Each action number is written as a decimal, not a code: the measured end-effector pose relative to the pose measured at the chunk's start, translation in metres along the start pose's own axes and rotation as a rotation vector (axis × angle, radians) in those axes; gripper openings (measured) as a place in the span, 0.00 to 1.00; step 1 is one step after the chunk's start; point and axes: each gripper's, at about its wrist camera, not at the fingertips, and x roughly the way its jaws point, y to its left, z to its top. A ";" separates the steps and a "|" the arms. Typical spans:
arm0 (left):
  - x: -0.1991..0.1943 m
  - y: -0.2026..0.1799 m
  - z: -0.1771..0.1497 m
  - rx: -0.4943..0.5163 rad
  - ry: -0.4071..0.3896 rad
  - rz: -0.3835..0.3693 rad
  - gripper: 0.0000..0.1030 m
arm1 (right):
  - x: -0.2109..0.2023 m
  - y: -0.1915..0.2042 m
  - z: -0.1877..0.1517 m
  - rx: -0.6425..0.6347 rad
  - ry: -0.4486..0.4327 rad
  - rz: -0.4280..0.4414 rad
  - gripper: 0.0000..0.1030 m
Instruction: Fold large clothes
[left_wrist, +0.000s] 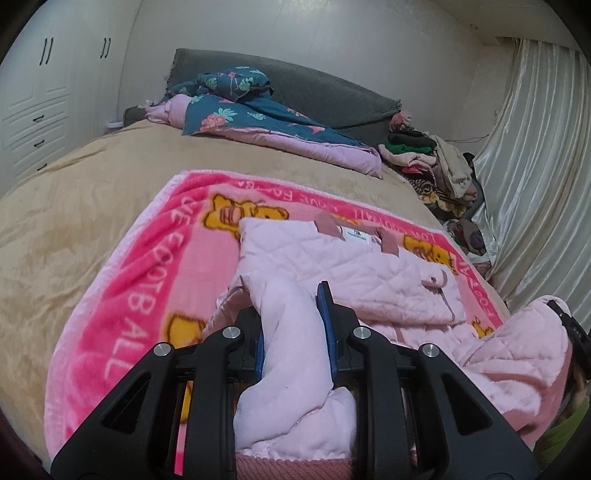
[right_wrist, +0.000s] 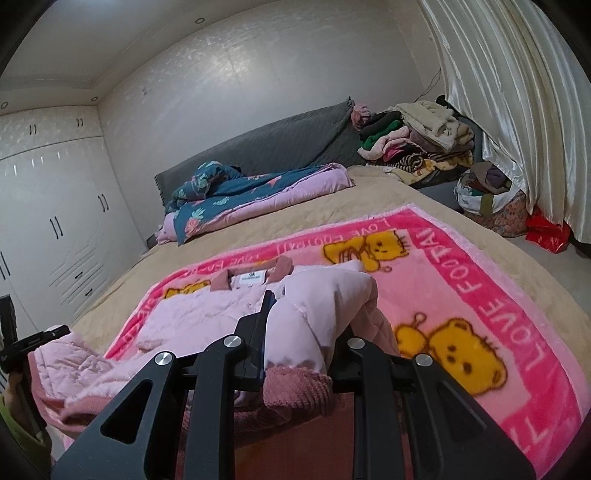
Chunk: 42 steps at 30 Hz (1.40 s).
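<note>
I hold the pink quilted jacket (left_wrist: 354, 273) with both tools. My left gripper (left_wrist: 295, 325) is closed on a thick fold of the jacket, near its ribbed hem, and the cloth fills the gap between the blue pads (left_wrist: 325, 317). My right gripper (right_wrist: 299, 332) is also clamped on the jacket, at the other bottom corner. The jacket lies on the pink bear blanket (right_wrist: 461, 280), which is spread over the beige bed (left_wrist: 92, 192). The collar with its white label (right_wrist: 248, 278) is at the far end, and the near end is lifted in my two grips.

I judge that the step in hand is the fold of the bottom toward the collar. The next move, I think, needs both hands to go forward together, at the same height, so the hem lands straight near the collar before I let go.
</note>
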 end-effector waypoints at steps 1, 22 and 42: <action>0.002 0.000 0.002 0.002 -0.002 0.003 0.15 | 0.005 0.000 0.003 0.003 -0.003 -0.005 0.19; 0.068 -0.001 0.035 0.062 -0.045 0.132 0.16 | 0.104 -0.016 0.037 0.096 -0.003 -0.050 0.19; 0.137 0.019 0.047 -0.035 -0.021 0.176 0.17 | 0.184 -0.039 0.041 0.112 0.105 -0.117 0.23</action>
